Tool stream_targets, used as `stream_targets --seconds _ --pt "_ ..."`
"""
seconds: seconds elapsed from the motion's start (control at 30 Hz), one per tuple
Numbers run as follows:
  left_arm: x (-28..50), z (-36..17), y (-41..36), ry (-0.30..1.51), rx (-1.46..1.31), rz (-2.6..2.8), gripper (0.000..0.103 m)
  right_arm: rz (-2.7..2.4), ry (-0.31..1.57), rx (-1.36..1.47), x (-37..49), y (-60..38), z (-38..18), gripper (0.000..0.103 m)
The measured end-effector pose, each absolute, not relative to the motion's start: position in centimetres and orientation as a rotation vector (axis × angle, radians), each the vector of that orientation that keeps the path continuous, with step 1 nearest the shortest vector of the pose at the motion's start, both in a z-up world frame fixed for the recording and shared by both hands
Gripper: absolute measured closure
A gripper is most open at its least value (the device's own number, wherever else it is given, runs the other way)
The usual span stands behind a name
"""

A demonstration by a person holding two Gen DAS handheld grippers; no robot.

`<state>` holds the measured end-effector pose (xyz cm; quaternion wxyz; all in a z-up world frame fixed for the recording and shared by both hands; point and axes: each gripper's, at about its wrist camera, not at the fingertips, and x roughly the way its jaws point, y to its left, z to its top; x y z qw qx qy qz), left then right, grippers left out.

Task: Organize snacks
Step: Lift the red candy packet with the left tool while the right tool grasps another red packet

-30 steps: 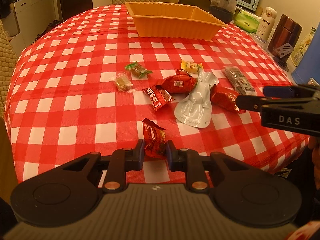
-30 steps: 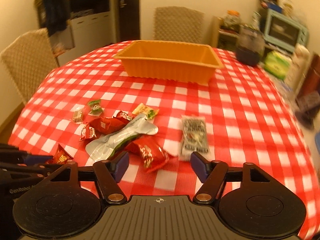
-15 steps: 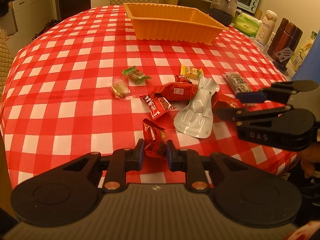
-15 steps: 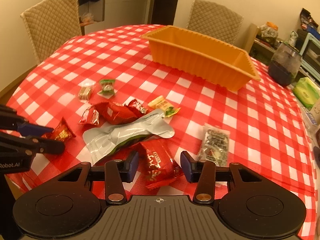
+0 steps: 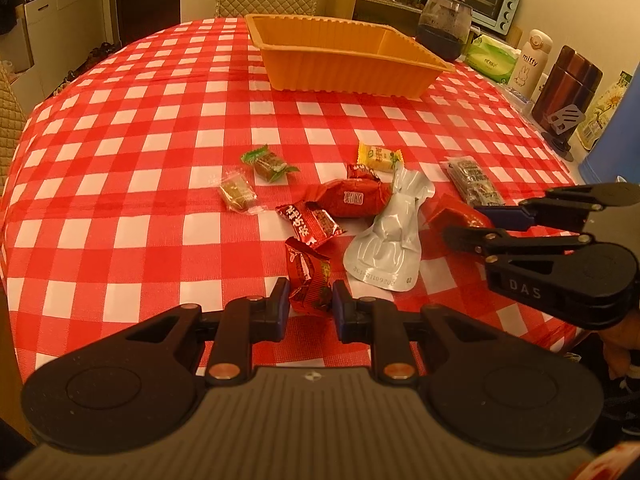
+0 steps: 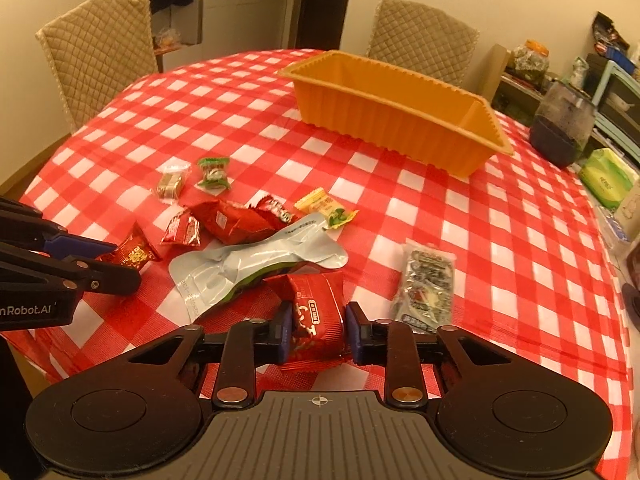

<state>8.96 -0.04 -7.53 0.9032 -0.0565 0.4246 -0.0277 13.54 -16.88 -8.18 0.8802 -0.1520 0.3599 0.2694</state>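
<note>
My left gripper (image 5: pixel 308 306) is shut on a small red snack packet (image 5: pixel 308 276) near the table's front edge; the right wrist view shows that gripper (image 6: pixel 124 264) and packet (image 6: pixel 134 252) at the left. The jaws of my right gripper (image 6: pixel 316 328) are closing, and both pads touch a larger red snack packet (image 6: pixel 318 308) between them. That packet lies partly under a silver pouch (image 6: pixel 256 264). Other wrapped snacks lie loose around the pouch. An empty orange tub (image 6: pixel 400 120) stands farther back on the red checked tablecloth (image 6: pixel 480 240).
A dark printed packet (image 6: pixel 428 280) lies right of my right gripper. A dark jar (image 6: pixel 560 120), a green tissue pack (image 6: pixel 604 176) and bottles (image 5: pixel 528 64) crowd the right side. Quilted chairs (image 6: pixel 96 56) stand behind the table.
My right gripper has come in over the larger red packet and its jaws have closed from wide apart onto it. The left gripper has stayed still with its packet.
</note>
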Motion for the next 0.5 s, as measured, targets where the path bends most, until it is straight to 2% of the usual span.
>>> stream_targets --seconds 0.5 --pt "12.0 -3.3 -0.1 0.797 -0.117 -0.101 0.083 0.472 0.654 -0.124 14.6 -19.0 -3.6 0.075"
